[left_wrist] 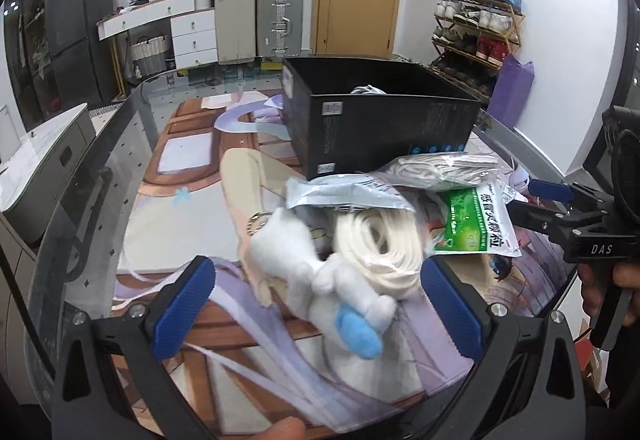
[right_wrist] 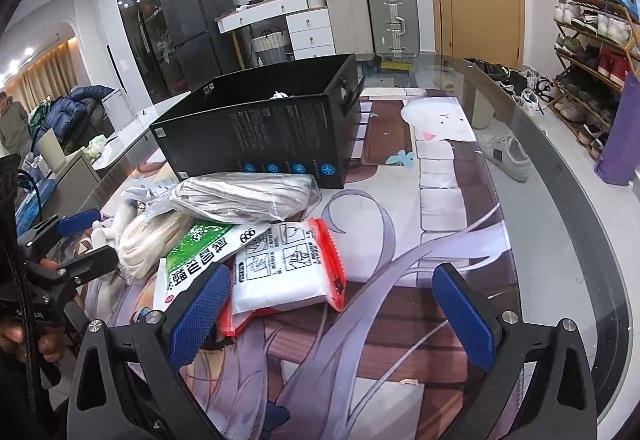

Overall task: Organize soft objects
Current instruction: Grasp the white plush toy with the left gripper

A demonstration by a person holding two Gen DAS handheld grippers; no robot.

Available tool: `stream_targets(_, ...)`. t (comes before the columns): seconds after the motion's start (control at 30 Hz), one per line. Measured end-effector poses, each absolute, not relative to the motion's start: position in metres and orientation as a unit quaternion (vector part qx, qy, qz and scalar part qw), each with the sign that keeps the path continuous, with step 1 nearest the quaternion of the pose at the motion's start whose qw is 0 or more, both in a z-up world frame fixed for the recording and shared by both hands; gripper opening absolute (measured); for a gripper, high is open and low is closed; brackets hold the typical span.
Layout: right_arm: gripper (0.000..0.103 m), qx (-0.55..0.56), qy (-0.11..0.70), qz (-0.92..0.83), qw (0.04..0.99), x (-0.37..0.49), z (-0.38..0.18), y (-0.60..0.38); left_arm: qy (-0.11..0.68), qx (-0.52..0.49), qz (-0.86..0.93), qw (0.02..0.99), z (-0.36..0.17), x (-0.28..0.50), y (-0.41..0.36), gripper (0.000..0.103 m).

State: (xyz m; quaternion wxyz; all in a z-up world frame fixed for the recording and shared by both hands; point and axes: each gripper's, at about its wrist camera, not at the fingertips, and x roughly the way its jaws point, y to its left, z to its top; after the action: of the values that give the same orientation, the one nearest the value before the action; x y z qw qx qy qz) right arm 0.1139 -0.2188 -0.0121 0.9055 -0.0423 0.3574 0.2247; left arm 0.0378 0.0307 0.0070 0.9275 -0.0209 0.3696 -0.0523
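Observation:
A white plush toy (left_wrist: 320, 280) with a blue part lies on the printed mat, between the wide-apart blue pads of my open left gripper (left_wrist: 318, 304); it looks blurred. Behind it are a white cable coil (left_wrist: 376, 244), a silver pouch (left_wrist: 344, 192), a green packet (left_wrist: 472, 224) and a clear bag of grey cloth (left_wrist: 440, 168). A black open box (left_wrist: 380, 120) stands further back with something white inside. My right gripper (right_wrist: 332, 314) is open above a red-and-white packet (right_wrist: 288, 268), with its left pad over the green packet (right_wrist: 192, 252).
The round glass table edge (right_wrist: 560, 168) curves along the right, with a white shoe (right_wrist: 504, 156) seen beneath it. Bare mat (right_wrist: 440, 200) lies right of the pile. Suitcases, a door and a shoe rack (left_wrist: 476, 28) stand far behind. A person stands at the far left (right_wrist: 12, 120).

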Motion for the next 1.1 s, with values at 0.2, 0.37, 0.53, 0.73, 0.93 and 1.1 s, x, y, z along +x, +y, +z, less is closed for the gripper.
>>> stream_targets(0.2,0.102,-0.043,0.359,0.225,0.905,0.115,-0.013,-0.221,0.376,-0.034,-0.03,0.926,0.003,0.037,0.052,0.103)
stream_targets(0.37,0.102,-0.052,0.365,0.228,0.901,0.117,-0.016,-0.218,0.379,-0.049,-0.013,0.924,0.002,0.039,0.066,0.103)
stream_targets(0.53,0.102,-0.063,0.37,0.223,0.9,0.118,-0.018,-0.213,0.391,-0.046,-0.014,0.919,-0.003,0.044,0.064,0.103)
stream_targets(0.73,0.102,-0.073,0.375,0.223,0.897,0.118,-0.019,-0.209,0.404,-0.046,-0.015,0.914,-0.008,0.049,0.062,0.103)
stream_targets(0.93,0.102,-0.077,0.375,0.223,0.897,0.116,-0.017,-0.212,0.406,-0.06,-0.017,0.912,-0.008,0.053,0.065,0.101)
stream_targets(1.1,0.102,-0.078,0.377,0.228,0.894,0.115,-0.018,-0.212,0.401,-0.05,-0.02,0.914,-0.007,0.051,0.064,0.088)
